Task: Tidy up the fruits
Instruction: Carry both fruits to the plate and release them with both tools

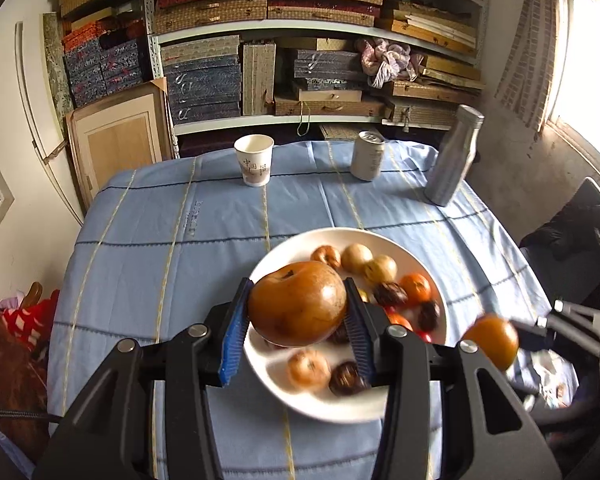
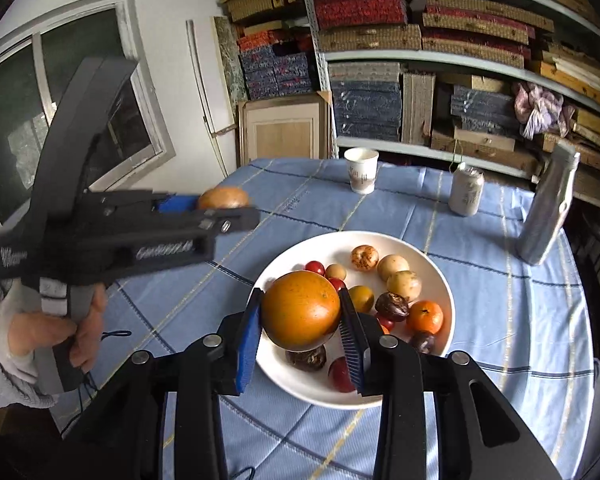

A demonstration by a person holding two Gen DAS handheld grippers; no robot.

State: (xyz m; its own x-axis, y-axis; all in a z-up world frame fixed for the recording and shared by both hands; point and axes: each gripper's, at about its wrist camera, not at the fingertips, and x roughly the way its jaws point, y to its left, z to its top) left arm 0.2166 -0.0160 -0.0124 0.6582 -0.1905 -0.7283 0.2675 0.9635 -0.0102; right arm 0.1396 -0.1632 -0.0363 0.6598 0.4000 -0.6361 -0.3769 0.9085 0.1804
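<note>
A brown pear-shaped fruit [image 1: 298, 304] is shown at the centre of the left wrist view, clamped between the blue pads of the left tongs [image 1: 298, 320] and held clear above the white plate [image 1: 300, 404]. In the right wrist view an orange-brown round fruit [image 2: 302, 310] is seen at frame centre, clamped likewise in the right tongs [image 2: 302, 332] over the same plate. Each held fruit is also visible from the other camera: the round one at the right edge of the left view, the brown one at mid-left of the right view, beyond the left device gripped by a hand [image 2: 86, 332].

Small fruits remain on the plate: pale round ones, dark wrinkled ones, a tangerine [image 2: 424, 316] and red cherry tomatoes [image 2: 315, 267]. The plate rests on a tabletop covered with a blue checked cloth [image 1: 140, 240]. Toward the upper part of both frames a paper cup [image 1: 254, 160], a can [image 1: 367, 156] and a silver bottle [image 1: 454, 156] stand in a row, with loaded shelves behind.

The step in hand is judged to be the carrying away of the two largest fruits. A set-down place is called for next; none is identifiable here, and the bare cloth beside the plate appears available.
</note>
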